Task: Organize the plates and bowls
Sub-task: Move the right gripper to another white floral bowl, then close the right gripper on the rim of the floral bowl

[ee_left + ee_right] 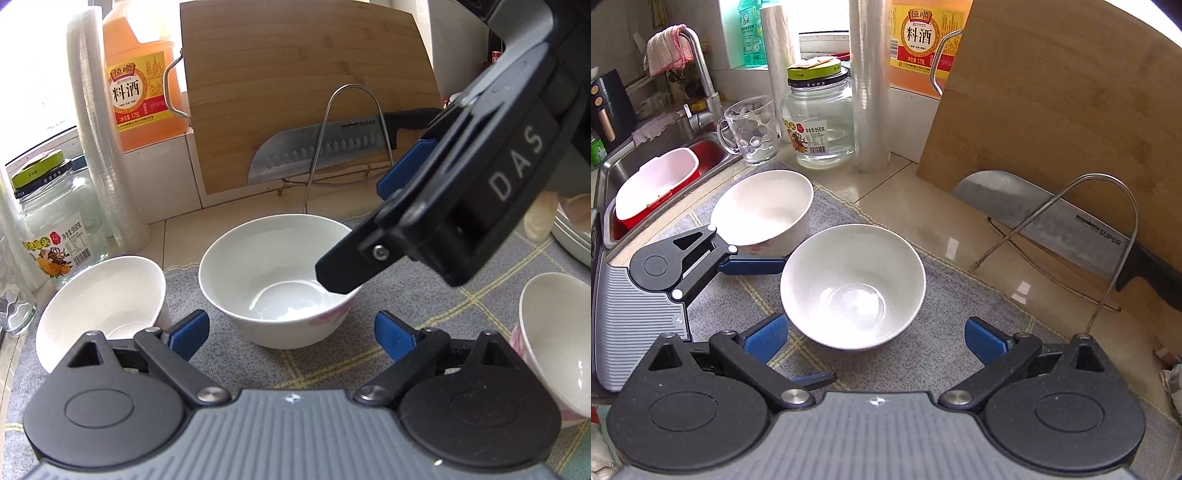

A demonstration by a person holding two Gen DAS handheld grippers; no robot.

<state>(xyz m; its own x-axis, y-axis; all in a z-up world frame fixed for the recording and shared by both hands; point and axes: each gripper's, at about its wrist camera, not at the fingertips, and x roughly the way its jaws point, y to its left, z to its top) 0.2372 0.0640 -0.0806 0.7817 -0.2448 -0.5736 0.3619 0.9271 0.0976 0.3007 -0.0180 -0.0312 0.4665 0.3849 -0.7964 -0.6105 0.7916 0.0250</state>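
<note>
At centre frame, both the left gripper (291, 332) and right gripper (875, 338), jaws wide and empty, flank the middle bowl (853, 291); straddle its rim squarely before closing

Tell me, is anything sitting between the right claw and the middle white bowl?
Nothing visible does. The right claw is open with the middle bowl directly ahead of its fingers on the grey cloth; the left claw sits off to one side.

The right hand-held gripper (875, 338) gapes wide above an empty white bowl (853, 286) on a grey mat (945, 354). The left hand-held gripper (768, 317) stands beside it.
</note>
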